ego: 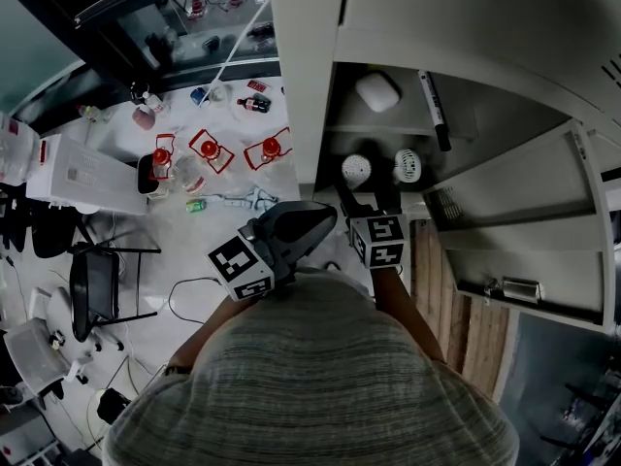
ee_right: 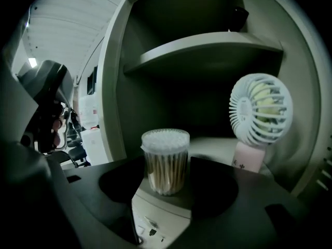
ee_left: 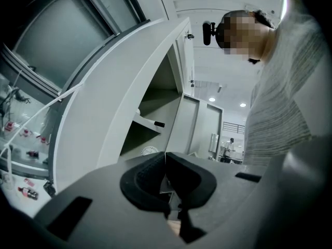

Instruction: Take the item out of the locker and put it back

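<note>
Head view: the locker [ego: 303, 85] stands open on the right, with both grippers in front of it. The right gripper [ego: 371, 200] reaches toward the lower compartment, where a cotton swab jar [ego: 356, 170] stands just left of a small white fan [ego: 408, 165]. The left gripper [ego: 315, 219] hangs outside the opening, to the left.

Left gripper view: its jaws are pressed together with nothing between them, and the locker shows beyond, to the left.

Right gripper view: the jaws are spread, and the jar [ee_right: 166, 161] stands upright between them on the lower shelf [ee_right: 215, 147], with a gap on either side. The fan [ee_right: 261, 113] is to its right.

The jar sits in the locker ungripped, so this reads as the start of taking it out, though a jar just set back would look the same. If it is the take-out, the next move calls for closing the jaws squarely on the jar's wall, then drawing it straight back without brushing the fan
</note>
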`<state>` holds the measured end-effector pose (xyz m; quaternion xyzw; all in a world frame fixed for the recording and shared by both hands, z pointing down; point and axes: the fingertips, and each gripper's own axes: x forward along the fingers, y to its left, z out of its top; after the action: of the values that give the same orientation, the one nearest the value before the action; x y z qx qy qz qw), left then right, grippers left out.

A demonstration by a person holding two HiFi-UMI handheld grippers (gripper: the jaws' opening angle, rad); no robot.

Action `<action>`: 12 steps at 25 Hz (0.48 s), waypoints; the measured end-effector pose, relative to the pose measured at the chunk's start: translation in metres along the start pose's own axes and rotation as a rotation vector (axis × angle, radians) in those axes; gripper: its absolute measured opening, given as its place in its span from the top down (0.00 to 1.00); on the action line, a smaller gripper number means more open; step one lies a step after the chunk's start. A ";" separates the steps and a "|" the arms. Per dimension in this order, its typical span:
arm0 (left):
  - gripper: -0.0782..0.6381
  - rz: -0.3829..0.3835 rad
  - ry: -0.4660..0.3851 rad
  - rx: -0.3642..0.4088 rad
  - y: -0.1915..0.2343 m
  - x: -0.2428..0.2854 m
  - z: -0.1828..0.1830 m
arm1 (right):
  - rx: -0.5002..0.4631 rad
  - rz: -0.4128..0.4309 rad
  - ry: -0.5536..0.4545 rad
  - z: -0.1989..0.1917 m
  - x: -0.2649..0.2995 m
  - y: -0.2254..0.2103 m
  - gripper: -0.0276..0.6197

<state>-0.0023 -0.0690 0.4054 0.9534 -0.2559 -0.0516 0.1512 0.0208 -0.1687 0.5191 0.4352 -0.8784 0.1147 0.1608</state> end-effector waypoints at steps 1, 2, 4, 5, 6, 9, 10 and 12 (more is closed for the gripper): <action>0.88 0.000 0.000 0.003 0.000 0.000 0.000 | 0.000 0.002 0.013 -0.003 0.002 0.000 0.54; 0.88 -0.001 0.001 0.005 0.000 0.000 0.001 | -0.003 0.002 0.026 -0.006 0.003 -0.001 0.55; 0.88 -0.001 0.002 0.009 0.001 -0.001 0.001 | -0.014 -0.006 0.051 -0.011 0.005 -0.001 0.55; 0.88 0.000 0.002 0.010 0.001 -0.001 0.002 | -0.022 -0.012 0.060 -0.012 0.006 -0.002 0.55; 0.88 0.000 0.003 0.011 0.001 -0.002 0.002 | -0.028 -0.016 0.066 -0.014 0.006 -0.002 0.55; 0.88 -0.001 0.003 0.014 0.002 -0.002 0.003 | -0.028 -0.020 0.065 -0.015 0.007 -0.003 0.55; 0.88 -0.003 0.004 0.015 0.002 -0.002 0.003 | -0.024 -0.021 0.064 -0.015 0.007 -0.003 0.55; 0.88 -0.010 0.007 0.017 0.001 -0.002 0.003 | -0.020 -0.022 0.059 -0.013 0.006 -0.003 0.56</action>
<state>-0.0047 -0.0697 0.4032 0.9561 -0.2509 -0.0469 0.1439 0.0222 -0.1702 0.5336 0.4398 -0.8695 0.1168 0.1921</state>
